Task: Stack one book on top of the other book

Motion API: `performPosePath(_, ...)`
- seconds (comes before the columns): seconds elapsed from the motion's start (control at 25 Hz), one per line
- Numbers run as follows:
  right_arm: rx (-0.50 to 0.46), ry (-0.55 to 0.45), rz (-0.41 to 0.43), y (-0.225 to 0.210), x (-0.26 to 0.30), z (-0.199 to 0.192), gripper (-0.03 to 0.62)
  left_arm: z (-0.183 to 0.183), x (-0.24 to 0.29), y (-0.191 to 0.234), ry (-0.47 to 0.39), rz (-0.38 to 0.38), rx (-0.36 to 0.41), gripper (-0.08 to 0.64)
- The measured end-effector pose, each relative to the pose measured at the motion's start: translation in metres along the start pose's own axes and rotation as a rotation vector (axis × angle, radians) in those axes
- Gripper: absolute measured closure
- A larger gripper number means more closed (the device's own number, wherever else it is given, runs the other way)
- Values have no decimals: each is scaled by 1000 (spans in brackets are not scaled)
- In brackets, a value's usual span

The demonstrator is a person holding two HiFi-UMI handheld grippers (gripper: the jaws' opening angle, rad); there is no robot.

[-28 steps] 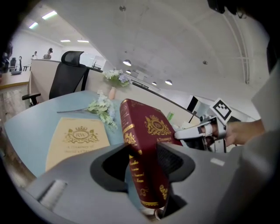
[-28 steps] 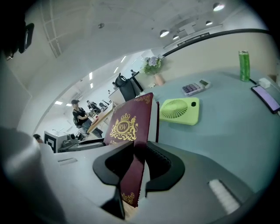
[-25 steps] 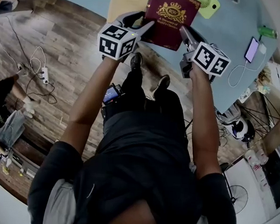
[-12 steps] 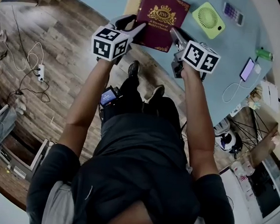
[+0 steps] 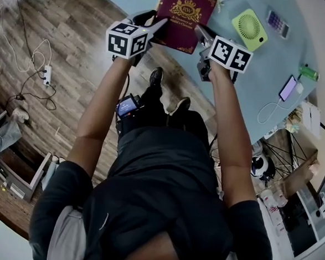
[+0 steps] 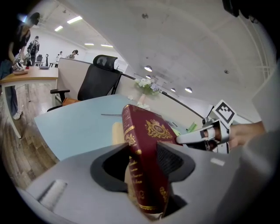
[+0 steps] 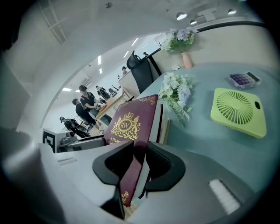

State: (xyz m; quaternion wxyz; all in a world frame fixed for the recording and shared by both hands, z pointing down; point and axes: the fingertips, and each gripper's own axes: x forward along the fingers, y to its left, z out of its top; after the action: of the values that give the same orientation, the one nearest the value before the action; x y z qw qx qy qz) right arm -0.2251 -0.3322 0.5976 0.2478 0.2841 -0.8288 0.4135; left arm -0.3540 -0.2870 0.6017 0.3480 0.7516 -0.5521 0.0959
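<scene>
Now both hand-held grippers [image 6: 142,168] [image 7: 136,164] tight on maroon book [image 5: 184,20]

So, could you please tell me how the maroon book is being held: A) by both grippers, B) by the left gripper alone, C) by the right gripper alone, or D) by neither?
A: the left gripper and the right gripper each have their jaws shut on an edge of the maroon book.

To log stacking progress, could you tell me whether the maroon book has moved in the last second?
Yes: the maroon book has shifted left, away from the green fan, covering more of the tan book.
</scene>
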Motion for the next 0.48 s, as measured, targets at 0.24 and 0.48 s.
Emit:
performPosePath(0.24,6,14,-7,0,10,2,505,1,5,10,11,5,-17,316)
performPosePath(0.48,0,20,-34,2,17,3,505,1,6,17,25,12,-6,322)
